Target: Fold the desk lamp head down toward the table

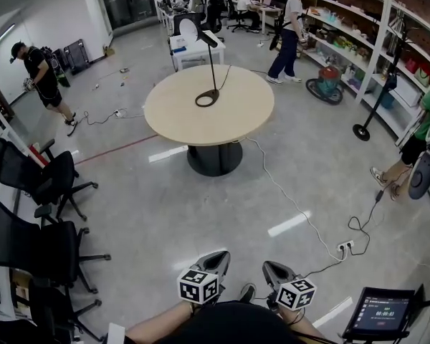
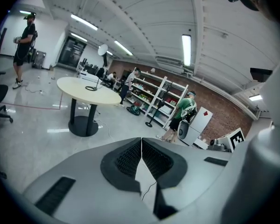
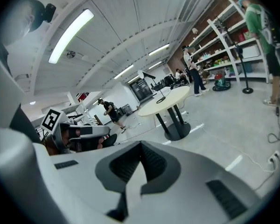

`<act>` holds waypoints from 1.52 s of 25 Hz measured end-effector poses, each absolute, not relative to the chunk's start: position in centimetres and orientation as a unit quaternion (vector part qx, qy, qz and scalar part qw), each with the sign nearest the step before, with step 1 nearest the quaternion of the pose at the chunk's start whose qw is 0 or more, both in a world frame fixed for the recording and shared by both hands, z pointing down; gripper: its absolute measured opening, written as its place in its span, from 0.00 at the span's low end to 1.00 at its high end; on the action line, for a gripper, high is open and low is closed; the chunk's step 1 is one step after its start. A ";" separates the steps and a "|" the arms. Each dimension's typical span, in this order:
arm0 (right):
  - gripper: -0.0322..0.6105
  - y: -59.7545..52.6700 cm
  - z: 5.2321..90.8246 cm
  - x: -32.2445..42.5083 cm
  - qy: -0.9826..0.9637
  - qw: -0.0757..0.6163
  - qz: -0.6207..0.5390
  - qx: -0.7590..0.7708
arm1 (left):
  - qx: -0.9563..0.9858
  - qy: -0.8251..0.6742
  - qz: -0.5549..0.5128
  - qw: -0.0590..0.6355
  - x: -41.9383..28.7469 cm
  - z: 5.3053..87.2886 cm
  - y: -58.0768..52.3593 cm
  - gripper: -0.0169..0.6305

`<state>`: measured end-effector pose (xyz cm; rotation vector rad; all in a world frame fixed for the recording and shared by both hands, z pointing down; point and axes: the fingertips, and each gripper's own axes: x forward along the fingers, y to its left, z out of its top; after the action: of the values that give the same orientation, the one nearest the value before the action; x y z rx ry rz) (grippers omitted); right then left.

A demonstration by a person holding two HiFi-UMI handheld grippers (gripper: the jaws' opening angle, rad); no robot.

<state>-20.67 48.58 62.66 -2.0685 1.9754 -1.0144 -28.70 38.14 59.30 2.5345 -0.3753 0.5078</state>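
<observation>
Two grippers were held low at the near edge of the head view, above bare floor and well apart from the round table (image 1: 172, 117). The left gripper (image 1: 218, 256) had its jaws pressed together with nothing between them, and its own view showed the ribbed pads (image 2: 130, 155) meeting along a thin line. The right gripper (image 1: 271, 266) was likewise closed and empty, its pads (image 3: 151, 158) touching at their tips. Both pointed toward the table.

The desk lamp (image 1: 212, 67) stood on the table, its ring base (image 1: 206, 98) near the middle of the tabletop. Its thin stem rose upright, and the lamp head (image 1: 208, 39) sat raised at the top, tilted, above the far edge of the table. A dark cord ran from the base toward that far edge. From the left gripper view the lamp (image 2: 97, 81) showed small on the pale table (image 2: 79, 87); from the right gripper view it (image 3: 157, 90) showed on the table (image 3: 175, 98) too, and the left gripper (image 3: 77, 132) appeared beside the right one.

Several black office chairs (image 1: 36, 181) stood along the left side of the floor. A white cable (image 1: 287, 192) trailed from the table's pedestal to a power strip (image 1: 345, 246) on the floor at the right. A small screen (image 1: 380, 312) stood at the lower right corner of the head view. Shelves (image 1: 358, 38) lined the right wall. One person in black (image 1: 43, 74) stood at the left, another in a white top (image 1: 290, 27) stood by the shelves, and a third in green (image 1: 424, 124) stood at the right edge.
</observation>
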 end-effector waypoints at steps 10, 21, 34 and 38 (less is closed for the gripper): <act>0.04 44.2 63.3 -12.5 0.668 0.032 -0.341 -0.661 | 0.927 -0.193 0.176 0.271 -22.9 58.9 34.3 0.04; 0.04 34.8 64.1 -5.9 0.651 0.023 -0.344 -0.676 | 0.921 -0.186 0.173 0.295 -16.5 60.1 23.6 0.04; 0.04 21.9 62.7 -1.8 0.640 0.028 -0.323 -0.697 | 0.940 -0.133 0.149 0.278 -10.1 58.8 10.5 0.04; 0.04 20.3 63.3 -0.3 0.637 0.031 -0.329 -0.697 | 0.936 -0.138 0.140 0.292 -9.5 58.9 8.2 0.04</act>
<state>-0.29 20.27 63.28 -2.1462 1.9610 -1.0136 -9.50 8.20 58.86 2.4949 -0.3689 0.3741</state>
